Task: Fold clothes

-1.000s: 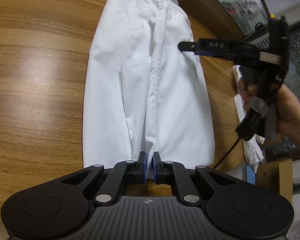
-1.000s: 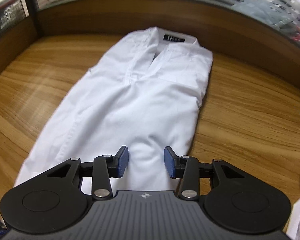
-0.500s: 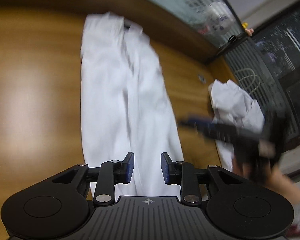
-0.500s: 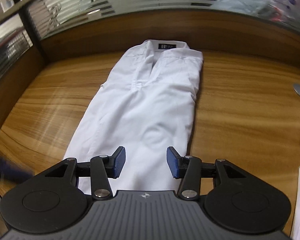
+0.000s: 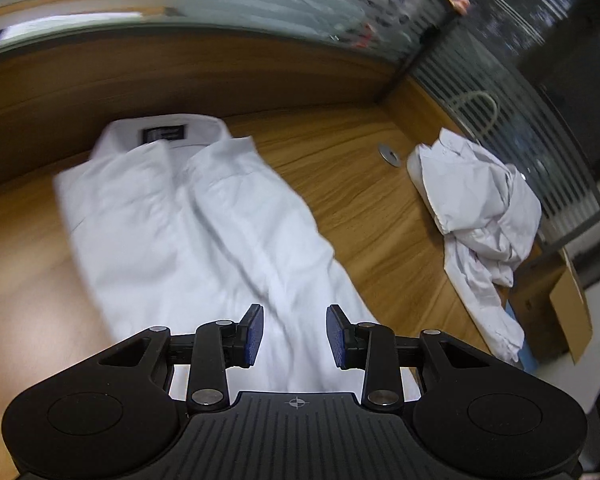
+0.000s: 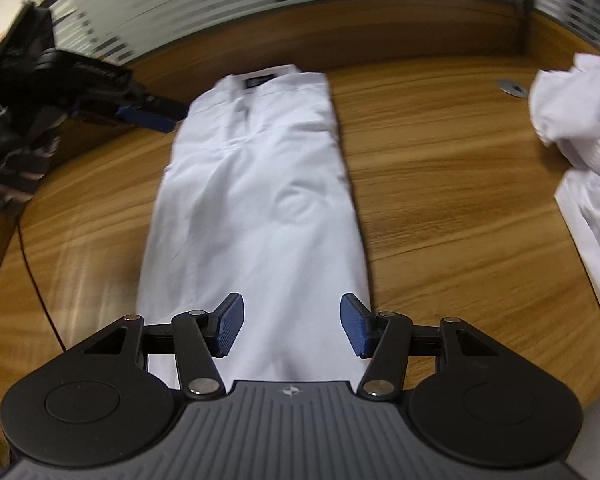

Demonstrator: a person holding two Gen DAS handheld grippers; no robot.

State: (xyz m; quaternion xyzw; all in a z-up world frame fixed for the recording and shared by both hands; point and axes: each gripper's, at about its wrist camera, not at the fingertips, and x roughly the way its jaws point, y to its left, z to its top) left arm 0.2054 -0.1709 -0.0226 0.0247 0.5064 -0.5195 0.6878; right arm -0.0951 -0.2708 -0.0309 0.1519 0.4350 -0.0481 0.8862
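A white shirt (image 5: 188,232) lies on the wooden table as a long narrow strip, sides folded in, collar and dark label at the far end. My left gripper (image 5: 294,336) hovers above its near hem, open, nothing between the blue pads. In the right wrist view the same shirt (image 6: 256,200) runs straight away from me. My right gripper (image 6: 292,330) is open wide over the hem end, holding nothing. The left gripper (image 6: 152,114) also shows from the side at the upper left, above the table beside the collar end.
A crumpled pile of white clothes (image 5: 480,216) sits on the table's right side, seen again as the pile (image 6: 584,148). A small metal disc (image 5: 388,155) lies between shirt and pile. A cardboard box (image 5: 568,312) stands beyond the table's right edge. A wooden back wall (image 5: 180,76) rises behind the collar.
My left gripper let go of the hem, opened and swung up and back. The right gripper opened wider and drew back toward the hem. The shirt stayed flat.
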